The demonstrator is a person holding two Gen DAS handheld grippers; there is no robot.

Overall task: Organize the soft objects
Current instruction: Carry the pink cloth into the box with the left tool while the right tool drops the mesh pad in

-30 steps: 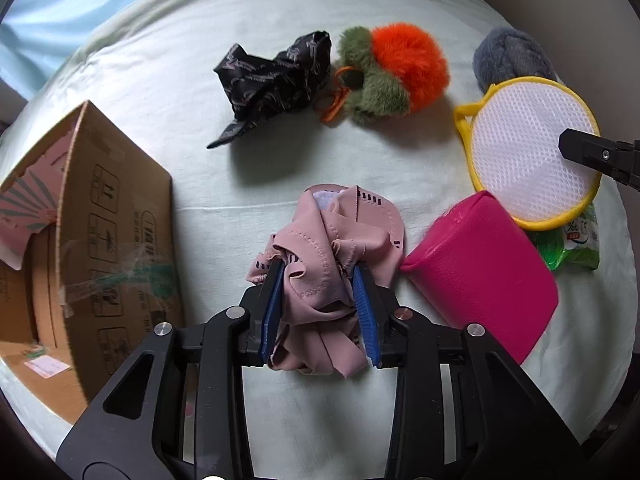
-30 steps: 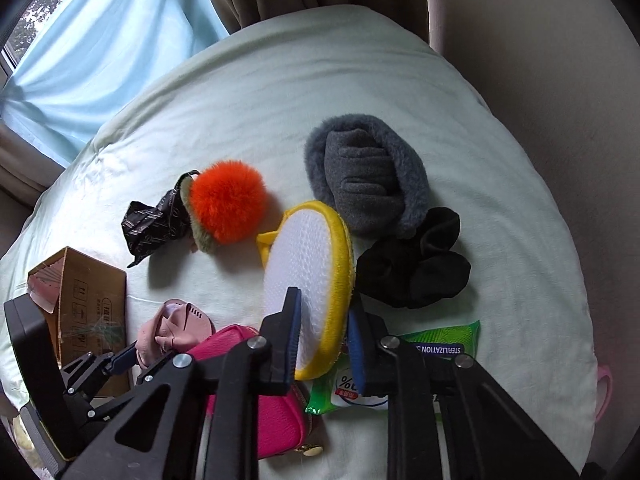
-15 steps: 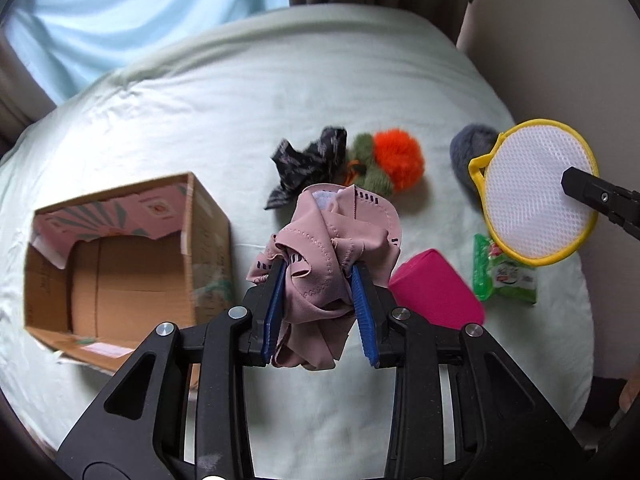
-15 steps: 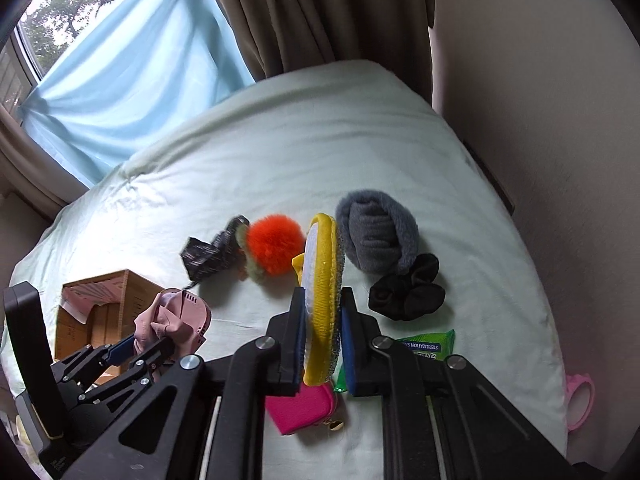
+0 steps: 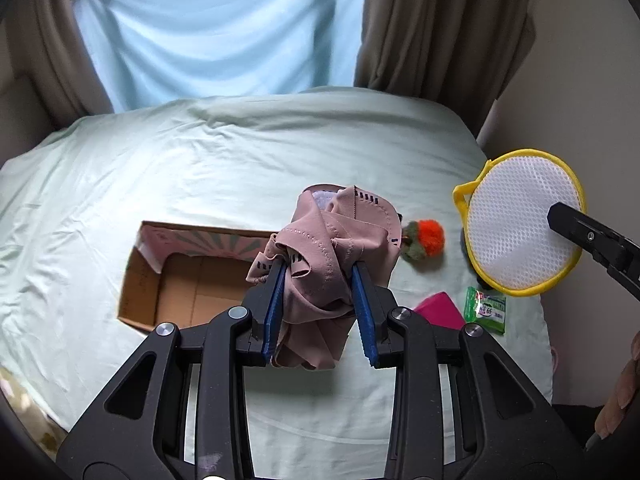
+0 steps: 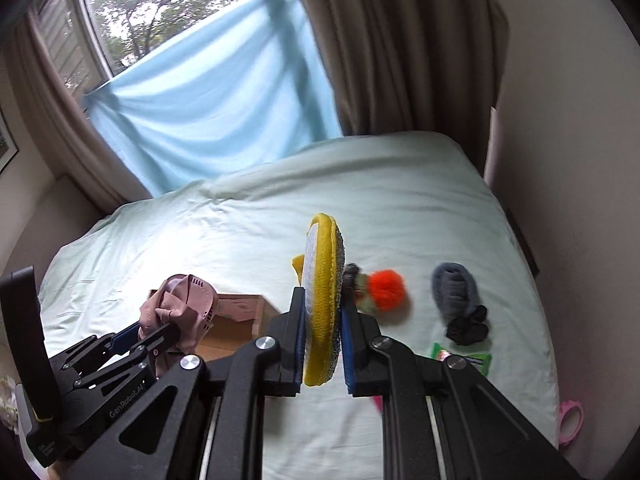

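Note:
My left gripper (image 5: 320,280) is shut on a crumpled pink garment (image 5: 336,240) and holds it high above the bed, over the right end of an open cardboard box (image 5: 188,280). It also shows in the right wrist view (image 6: 180,304). My right gripper (image 6: 320,320) is shut on a round yellow-rimmed mesh sponge (image 6: 320,300), held up in the air on edge; the sponge also shows in the left wrist view (image 5: 520,224). An orange and green pompom (image 6: 384,286), a grey fuzzy slipper (image 6: 454,288) and a black scrunchie (image 6: 468,326) lie on the bed.
A pink pouch (image 5: 438,312) and a green wipes pack (image 5: 486,310) lie near the bed's right edge. The pale green bed sheet (image 5: 200,160) spreads around. Curtains and a blue cloth hang behind. A pink ring (image 6: 570,420) lies off the bed at right.
Both grippers have risen well above the bed with their loads. The pink garment now hangs by the cardboard box. The sponge has turned on edge in the right wrist view.

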